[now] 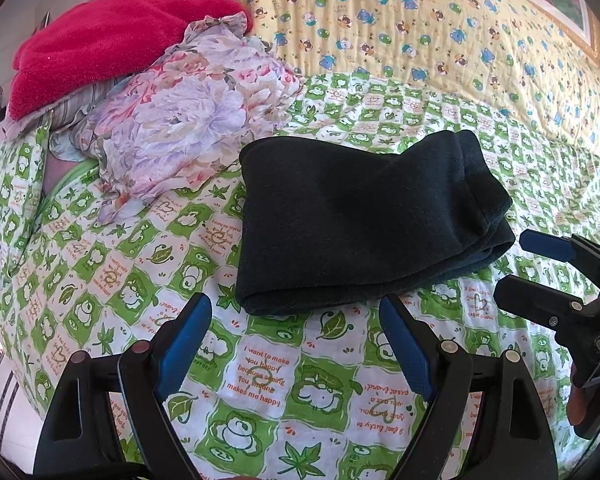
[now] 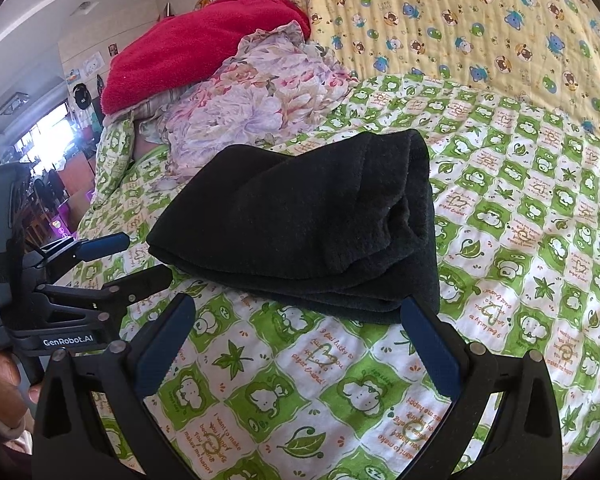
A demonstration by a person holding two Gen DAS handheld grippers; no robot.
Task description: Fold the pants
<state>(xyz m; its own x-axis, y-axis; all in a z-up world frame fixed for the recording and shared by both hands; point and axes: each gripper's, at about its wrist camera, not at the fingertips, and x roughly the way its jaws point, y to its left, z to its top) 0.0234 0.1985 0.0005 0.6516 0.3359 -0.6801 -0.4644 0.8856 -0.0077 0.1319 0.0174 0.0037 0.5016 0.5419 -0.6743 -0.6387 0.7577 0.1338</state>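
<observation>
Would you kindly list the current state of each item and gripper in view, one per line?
Black pants: folded into a compact stack, lying flat on the bedsheet, held by nothing.
Left gripper: jaws open, empty, just short of the pants' near edge.
Right gripper: jaws open, empty, at the pants' near edge.
Floral cloth: crumpled in a heap.
Red blanket: bunched atop the pile behind it.
Green bedsheet: spread out.

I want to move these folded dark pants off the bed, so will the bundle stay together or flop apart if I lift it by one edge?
The dark pants look like soft fleece, so they would probably sag and unfold if lifted by one edge. The stacked layers sit loosely, so the top ones may slide. On the quilted bedspread a push would likely bunch them rather than slide them.
</observation>
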